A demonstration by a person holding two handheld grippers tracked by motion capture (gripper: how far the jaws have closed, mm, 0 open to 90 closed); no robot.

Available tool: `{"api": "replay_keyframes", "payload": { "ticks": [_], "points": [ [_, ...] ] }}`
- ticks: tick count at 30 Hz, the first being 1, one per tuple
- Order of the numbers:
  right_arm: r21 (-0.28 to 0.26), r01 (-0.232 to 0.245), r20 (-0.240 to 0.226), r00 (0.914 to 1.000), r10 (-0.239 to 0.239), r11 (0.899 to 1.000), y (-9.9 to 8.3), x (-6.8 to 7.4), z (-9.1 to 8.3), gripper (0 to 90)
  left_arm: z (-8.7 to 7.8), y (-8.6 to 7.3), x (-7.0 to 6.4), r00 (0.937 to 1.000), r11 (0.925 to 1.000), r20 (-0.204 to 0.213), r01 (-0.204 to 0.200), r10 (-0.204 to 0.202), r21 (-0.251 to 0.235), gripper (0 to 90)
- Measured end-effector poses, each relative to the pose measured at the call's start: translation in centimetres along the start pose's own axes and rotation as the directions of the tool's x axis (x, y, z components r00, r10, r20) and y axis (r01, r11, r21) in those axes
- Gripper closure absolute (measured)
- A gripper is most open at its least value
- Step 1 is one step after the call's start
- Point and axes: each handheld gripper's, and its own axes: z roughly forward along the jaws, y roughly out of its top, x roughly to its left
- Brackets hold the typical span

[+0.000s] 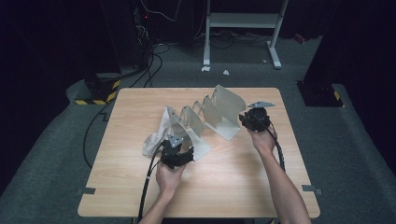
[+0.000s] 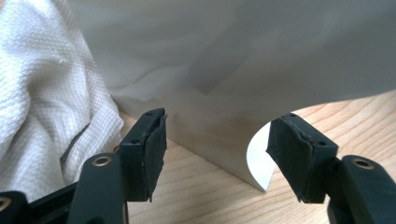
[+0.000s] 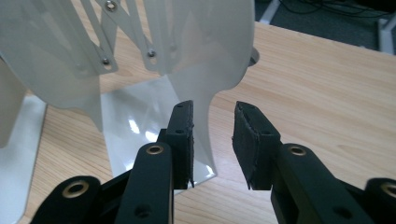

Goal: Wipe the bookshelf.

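We held our left gripper [image 1: 179, 153] at the near end of the expandable metal rack [image 1: 205, 119], which stood across the middle of the wooden table [image 1: 233, 177], its pale L-shaped dividers joined by a riveted scissor linkage. In the left gripper view, the jaws were spread wide, low over the tabletop, with the curved lower corner of the nearest divider [image 2: 224, 93] between and just beyond them, touching neither pad. A white woven cloth [image 2: 42, 93] lay bunched against that divider on the left side of the rack. Our right gripper [image 1: 254, 117] sat at the far end, beside the last divider [image 3: 205, 51]; its jaws stood apart too, and we saw that divider's edge in the gap, close by the left pad, unpinched.
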Motion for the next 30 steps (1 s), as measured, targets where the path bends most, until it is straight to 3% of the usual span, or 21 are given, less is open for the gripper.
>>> {"api": "replay_keyframes", "payload": {
  "ticks": [3,4,8,12,26,30],
  "points": [
    [-0.039,-0.006,0.013,0.9999,0.007,0.999,0.4,0.0,-0.4,71.4,0.1,0.2,-0.1,0.9998,0.9998,-0.01,-0.017,0.017,0.009,37.4],
    [-0.012,0.001,0.017,0.9999,0.0,1.0,1.0,-0.1,-0.3,71.7,0.1,0.4,-0.1,0.9999,0.9999,-0.007,-0.015,0.015,0.002,37.7],
    [-0.018,0.002,0.019,0.9998,-0.002,1.0,1.6,0.0,-0.2,74.7,0.2,0.6,-0.2,0.9997,0.9997,-0.006,-0.022,0.022,0.007,39.3],
    [-0.005,0.045,0.052,0.9977,-0.044,0.999,1.8,0.5,-0.1,80.7,0.3,0.7,0.1,0.9997,0.9995,0.018,-0.017,0.016,0.027,46.4],
    [0.009,0.083,-0.007,0.9965,-0.083,0.997,1.1,1.0,-1.6,87.8,0.3,0.7,1.4,0.999,0.9978,0.044,-0.013,0.01,0.065,63.0],
    [0.001,0.058,-0.016,0.9982,-0.058,0.998,0.1,1.0,-2.7,88.8,0.4,0.8,2.1,0.9993,0.9979,0.038,-0.006,0.004,0.064,69.5]
  ]
}}
